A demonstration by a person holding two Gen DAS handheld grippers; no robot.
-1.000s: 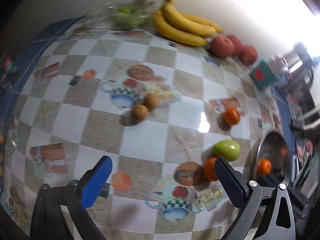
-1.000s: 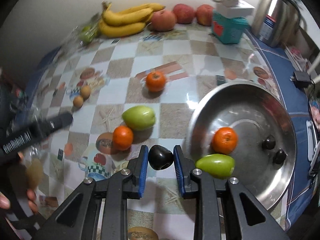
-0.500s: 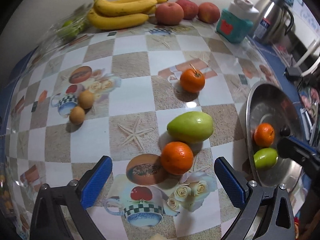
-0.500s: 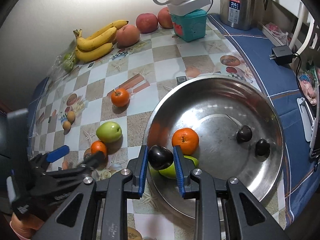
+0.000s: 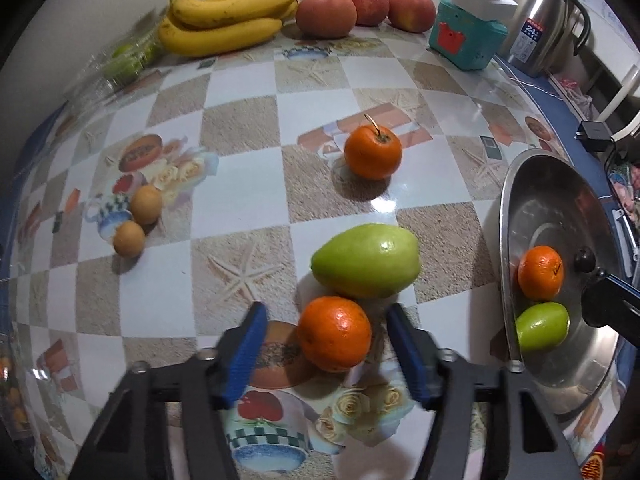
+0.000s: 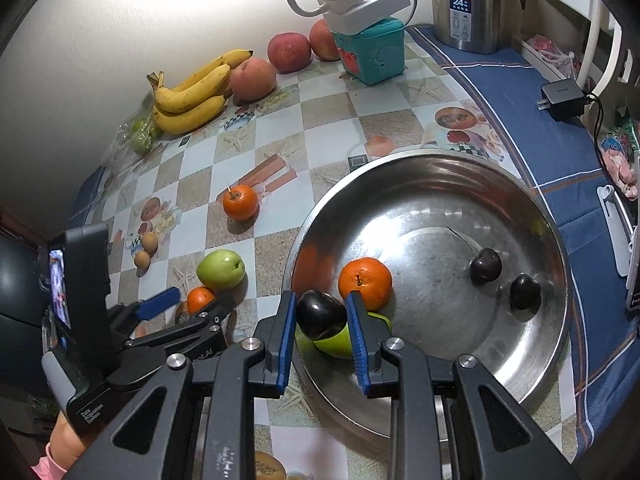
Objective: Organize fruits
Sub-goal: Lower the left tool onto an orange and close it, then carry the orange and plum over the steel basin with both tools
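My right gripper (image 6: 322,314) is shut on a dark plum (image 6: 320,314) and holds it over the near-left rim of the steel bowl (image 6: 532,344). The bowl holds an orange (image 6: 365,283), a green fruit (image 6: 340,344) and two dark plums (image 6: 485,265). My left gripper (image 5: 324,326) is open, its blue pads on either side of an orange (image 5: 334,334) on the table, not touching it. A green mango (image 5: 366,261) lies just behind that orange. Another orange (image 5: 373,153) sits farther back.
Bananas (image 5: 228,16) and red apples (image 5: 326,14) lie along the back wall, with a bag of green fruit (image 5: 128,60) at the left. Two small brown fruits (image 5: 138,220) sit at the left. A teal box (image 5: 466,38) and steel kettle (image 5: 548,20) stand at the back right.
My left gripper has moved forward and narrowed around the near orange. My right gripper has carried the plum farther over the bowl.
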